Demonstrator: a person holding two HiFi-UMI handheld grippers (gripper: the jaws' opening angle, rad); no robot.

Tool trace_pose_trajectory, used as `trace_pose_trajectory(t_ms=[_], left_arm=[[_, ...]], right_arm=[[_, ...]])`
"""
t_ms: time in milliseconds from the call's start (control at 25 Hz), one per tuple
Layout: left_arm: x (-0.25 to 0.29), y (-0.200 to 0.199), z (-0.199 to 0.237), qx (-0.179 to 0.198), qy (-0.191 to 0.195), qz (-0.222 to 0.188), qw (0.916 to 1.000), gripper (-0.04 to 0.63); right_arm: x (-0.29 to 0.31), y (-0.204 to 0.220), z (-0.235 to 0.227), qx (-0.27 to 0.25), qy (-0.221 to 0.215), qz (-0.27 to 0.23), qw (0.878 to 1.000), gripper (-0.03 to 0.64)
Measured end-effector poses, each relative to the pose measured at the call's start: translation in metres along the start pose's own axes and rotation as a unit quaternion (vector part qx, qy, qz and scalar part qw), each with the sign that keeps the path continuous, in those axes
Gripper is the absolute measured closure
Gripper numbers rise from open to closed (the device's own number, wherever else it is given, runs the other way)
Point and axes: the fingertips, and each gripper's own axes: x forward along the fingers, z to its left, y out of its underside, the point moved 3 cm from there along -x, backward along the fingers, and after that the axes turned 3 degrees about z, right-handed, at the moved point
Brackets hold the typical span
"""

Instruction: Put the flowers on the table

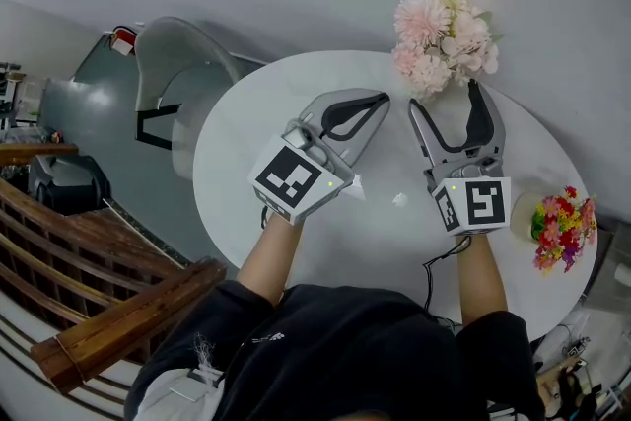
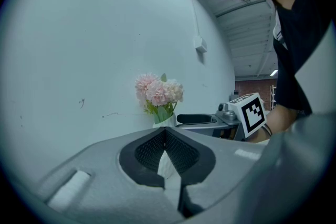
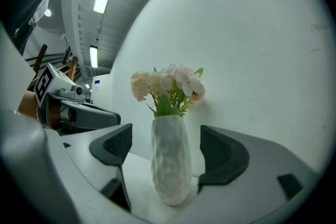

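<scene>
Flowers (image 1: 446,39) in vase (image 3: 170,162) on table (image 1: 380,246)

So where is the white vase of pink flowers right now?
In the right gripper view, the white vase stands on the table between the open jaws of the right gripper; the head view puts it at the table's far edge.

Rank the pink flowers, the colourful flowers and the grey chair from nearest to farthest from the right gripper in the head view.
1. Pink flowers: directly ahead of the open right gripper, at the far edge of the table.
2. Colourful flowers: at the table's right edge, beside the gripper's rear.
3. Grey chair: off the table, far left.
</scene>
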Motion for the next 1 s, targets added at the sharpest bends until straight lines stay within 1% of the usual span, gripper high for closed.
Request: trace_pose_trajectory(t_ms=[200,520,680,880,1000], left_arm=[[-0.005,-0.006,-0.005,0.004,-0.001,-0.003,1.0,0.598],[-0.01,-0.013,-0.011,0.013,-0.004,-0.008,0.9999,0.598],[-0.013,-0.017,-0.016,0.017,-0.002,-0.01,0.9998,0.598],[-0.018,-0.022,-0.022,0.021,0.0,-0.014,0.9997,0.598],[-0.02,-0.024,-0.025,0.024,0.002,-0.016,0.9996,0.598]], right_arm=[[-0.008,-0.007,0.005,0.013,-0.013,-0.005,1.0,0.206],[-0.018,-0.016,0.01,0.011,-0.022,-0.013,1.0,0.218],[-0.025,-0.021,0.012,0.003,-0.012,-0.018,1.0,0.264],[-0.034,-0.026,0.016,-0.003,-0.009,-0.02,1.0,0.29],[-0.038,-0.029,0.017,-0.005,-0.005,-0.023,1.0,0.339]])
